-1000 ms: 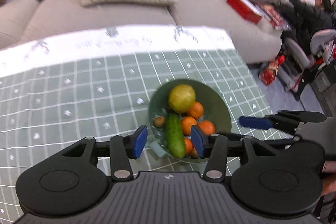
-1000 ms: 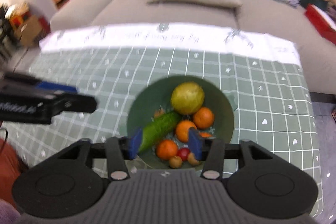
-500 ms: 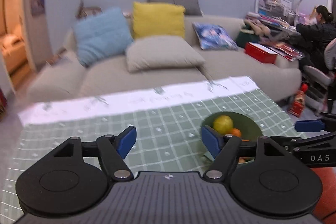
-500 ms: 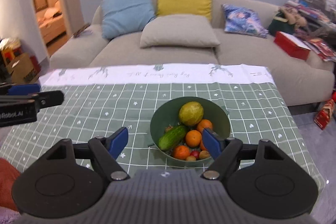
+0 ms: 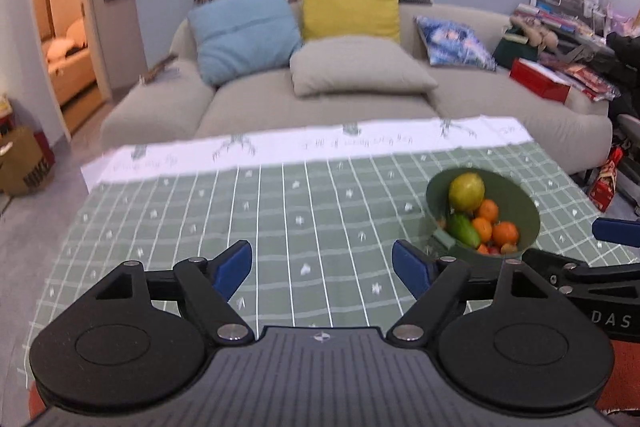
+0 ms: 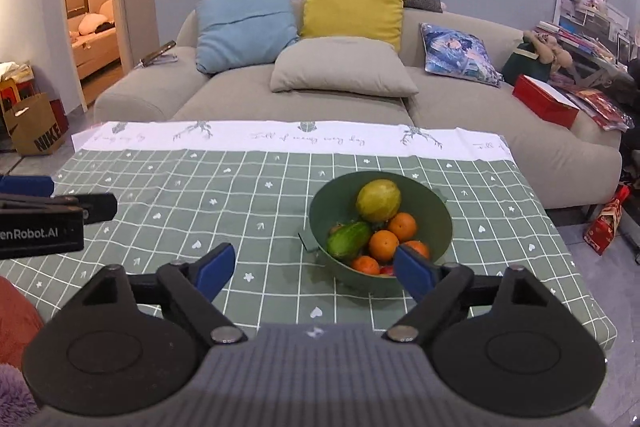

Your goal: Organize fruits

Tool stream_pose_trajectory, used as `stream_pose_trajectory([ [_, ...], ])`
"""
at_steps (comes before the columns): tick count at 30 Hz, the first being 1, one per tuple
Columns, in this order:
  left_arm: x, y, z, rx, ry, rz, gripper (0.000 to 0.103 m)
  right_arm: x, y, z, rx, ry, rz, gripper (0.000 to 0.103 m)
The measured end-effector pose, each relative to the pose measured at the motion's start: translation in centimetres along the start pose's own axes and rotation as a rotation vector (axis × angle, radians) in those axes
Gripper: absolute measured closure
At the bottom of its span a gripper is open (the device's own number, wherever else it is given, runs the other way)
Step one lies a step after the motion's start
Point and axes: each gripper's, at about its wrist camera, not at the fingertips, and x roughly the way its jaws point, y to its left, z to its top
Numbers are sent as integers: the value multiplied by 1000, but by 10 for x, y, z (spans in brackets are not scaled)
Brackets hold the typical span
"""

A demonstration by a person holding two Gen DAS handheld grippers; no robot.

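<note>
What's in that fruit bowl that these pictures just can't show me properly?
- Bowl front, right wrist view: right gripper's finger covers some fruit.
- Small red and brown fruit, left wrist view: too small to name.
- Bowl bottom, both views: hidden under the cucumber and oranges.

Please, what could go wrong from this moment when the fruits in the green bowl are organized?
1. The fruits are heaped in the green bowl: the big yellow-green fruit leans on the oranges, so lifting one may send others rolling onto the table.
2. The bowl stands on a loose tablecloth; a push might slide it.
3. Both tongs, left and right, are opening, empty, close together; they could collide over the bowl.
</note>
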Motion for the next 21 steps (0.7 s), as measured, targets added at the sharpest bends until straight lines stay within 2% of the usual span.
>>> stream_pose_trajectory([
  [6,9,8,-15,-32,91,-1,10,7,6,-7,-20,40,28,20],
  [9,5,10,-18,-24,101,11,10,9,8,-9,-23,52,38,20],
  [12,5,9,-18,-21,110,14,10,9,7,-9,-16,50,39,14],
  [21,7,12,-16,-31,124,11,10,10,7,-9,-22,50,43,14],
])
